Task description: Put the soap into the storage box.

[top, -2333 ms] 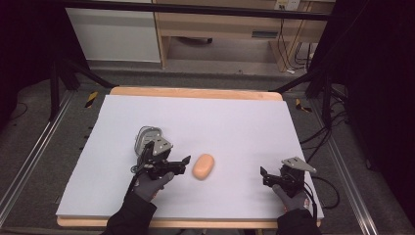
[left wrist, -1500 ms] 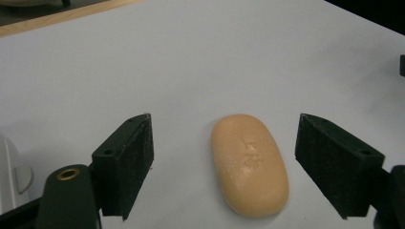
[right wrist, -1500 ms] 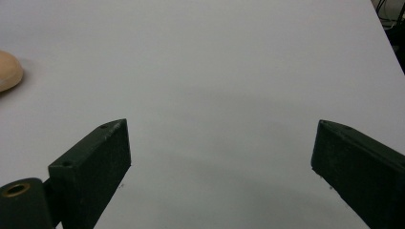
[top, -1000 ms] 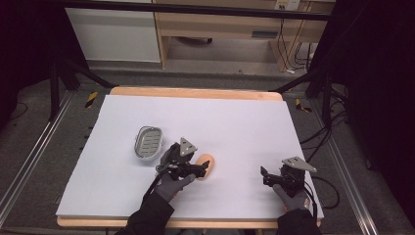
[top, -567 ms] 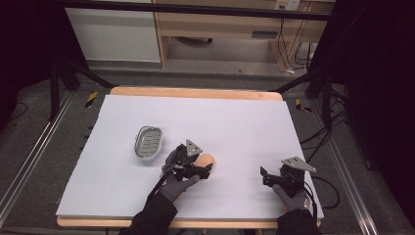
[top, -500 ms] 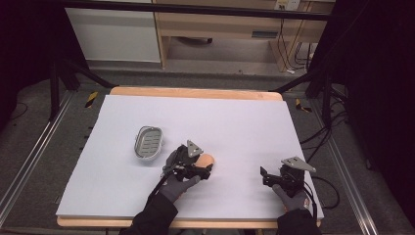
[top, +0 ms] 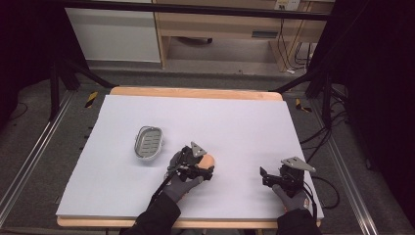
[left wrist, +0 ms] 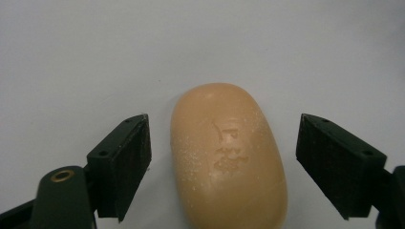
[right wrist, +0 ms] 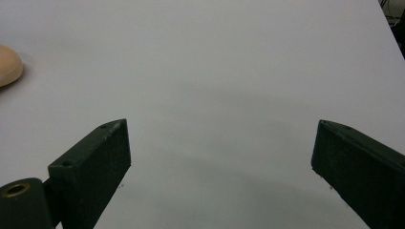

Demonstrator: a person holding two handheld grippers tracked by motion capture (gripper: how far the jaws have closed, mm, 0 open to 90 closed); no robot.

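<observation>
1. While my left gripper (left wrist: 222,162) straddles the soap bar (left wrist: 229,155) on the white table (top: 244,122), jaws spread wide, nothing is gripped.
2. Soap dish (top: 148,142): nearby, likely destination.
3. Right gripper (right wrist: 219,176): gaping, idle.

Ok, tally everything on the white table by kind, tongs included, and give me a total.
Soap bar: 1
Metal soap dish: 1
Tongs: 2, left tongs open around the soap bar, right tongs open over bare table
Total: 4

A peach-orange soap bar (left wrist: 229,157) lies on white table covering (top: 235,122); the soap dish (top: 148,142) is grey.
</observation>
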